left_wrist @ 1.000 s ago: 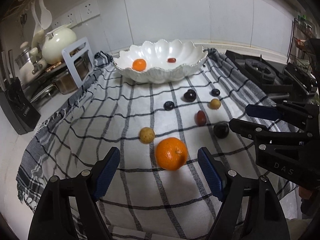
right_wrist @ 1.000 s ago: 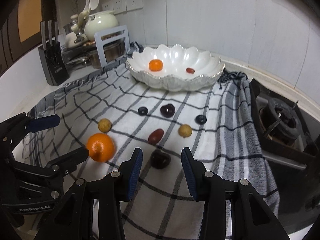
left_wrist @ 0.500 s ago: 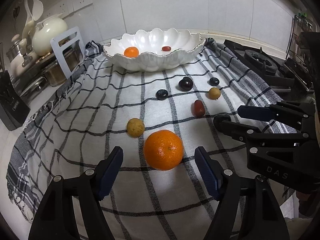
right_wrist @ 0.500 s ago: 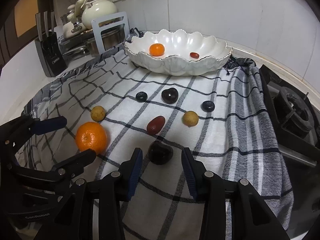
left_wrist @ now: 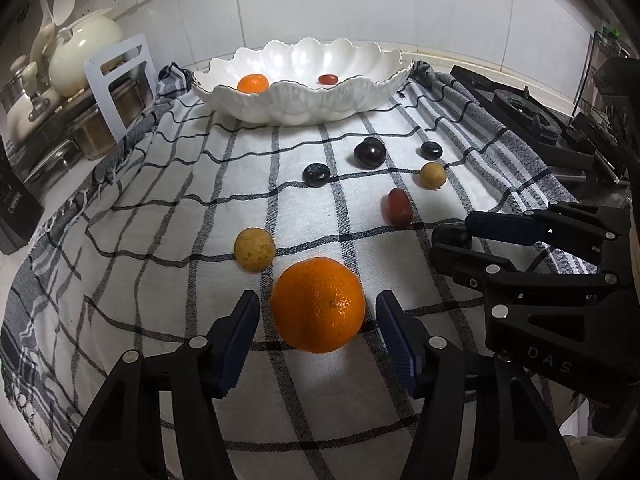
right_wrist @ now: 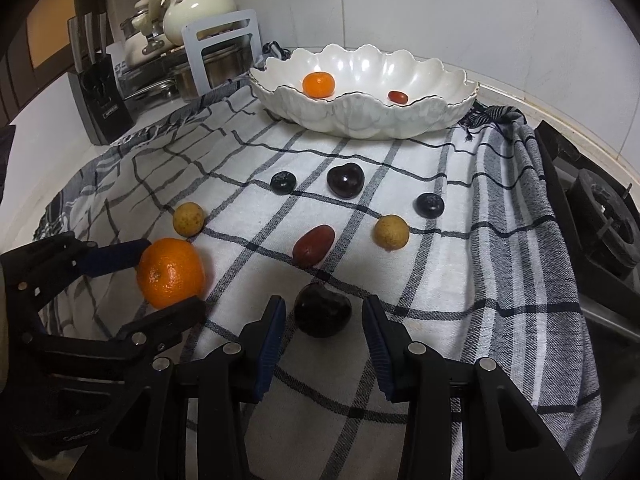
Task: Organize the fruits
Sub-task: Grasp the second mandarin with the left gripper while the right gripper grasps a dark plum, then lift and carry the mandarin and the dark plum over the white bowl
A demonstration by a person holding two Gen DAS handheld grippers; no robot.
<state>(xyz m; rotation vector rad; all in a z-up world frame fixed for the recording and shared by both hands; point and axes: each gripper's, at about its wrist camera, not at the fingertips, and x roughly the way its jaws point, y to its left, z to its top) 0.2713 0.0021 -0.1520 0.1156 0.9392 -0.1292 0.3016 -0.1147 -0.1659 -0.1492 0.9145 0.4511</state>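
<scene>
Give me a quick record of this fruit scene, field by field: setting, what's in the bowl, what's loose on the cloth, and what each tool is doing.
setting: checked cloth on a kitchen counter, white scalloped bowl at the far end
in bowl: small orange, small red fruit
loose on cloth: eight fruits
left tool: jaws have just been closing around the large orange, gaps still show on both sides
right tool: open, straddling a dark plum, not gripping
</scene>
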